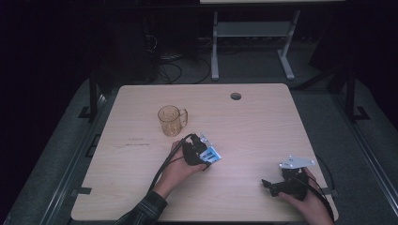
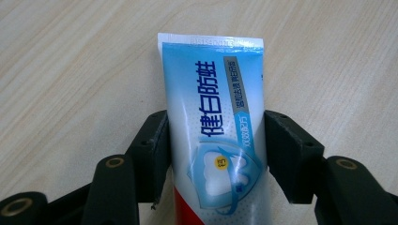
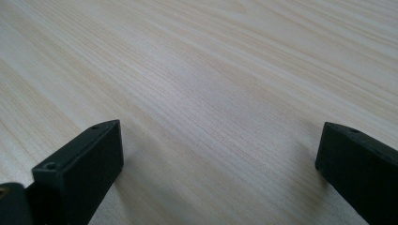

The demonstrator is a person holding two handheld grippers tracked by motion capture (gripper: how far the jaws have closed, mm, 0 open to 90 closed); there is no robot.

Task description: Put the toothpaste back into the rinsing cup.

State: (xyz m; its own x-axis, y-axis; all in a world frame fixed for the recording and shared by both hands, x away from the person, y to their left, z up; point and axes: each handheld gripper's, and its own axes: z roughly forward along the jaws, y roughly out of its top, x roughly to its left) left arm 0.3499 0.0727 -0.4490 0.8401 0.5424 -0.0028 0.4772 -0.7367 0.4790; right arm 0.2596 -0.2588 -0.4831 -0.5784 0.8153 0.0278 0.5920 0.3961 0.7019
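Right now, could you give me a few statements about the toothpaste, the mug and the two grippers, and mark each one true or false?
1. The toothpaste tube lies between the jaws of the left gripper. True.
2. The mug lies tipped on its side. False: it stands upright on the table.
3. The right gripper holds the mug. False: its jaws stand wide apart over bare wood, with nothing between them.
4. The tube is mostly blue and white. True.
5. The mug stands between the two grippers. False: it is beyond the left gripper, farther from the person.
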